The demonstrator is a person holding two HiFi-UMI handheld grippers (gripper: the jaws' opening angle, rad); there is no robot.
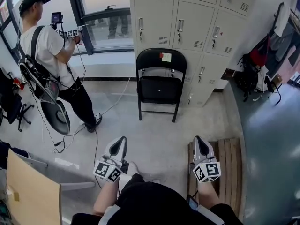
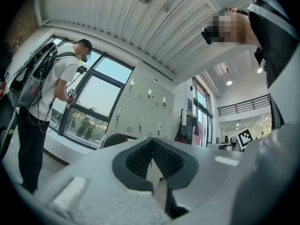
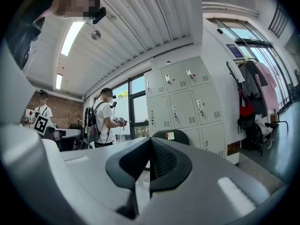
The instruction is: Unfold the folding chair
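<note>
Nearest to us, at the bottom of the head view, is our own black-clothed body (image 1: 150, 205). Just beyond it, on the side towards the black metal folding chair (image 1: 161, 81), we hold both grippers.

The left gripper (image 1: 123, 140) has its jaws pressed together, the ribbed black pads meeting with nothing between them. The right gripper (image 1: 198, 139) is likewise pressed together and carries nothing. Both point towards the chair and are well apart from it.

The chair stands on its legs with its backrest against the bank of beige metal lockers (image 1: 187, 27). We cannot tell how far its seat is let down.

A stretch of grey concrete floor (image 1: 159, 135) lies between the chair and the grippers.
- Left of the chair: a person in a white T-shirt (image 1: 49, 55) stands by the window, well apart from the chair.
- Right of the chair, nearer us: a slatted wooden pallet (image 1: 229, 168) lies below the right gripper.
- Left of the chair, nearest us: a tan cardboard sheet (image 1: 33, 196).
</note>
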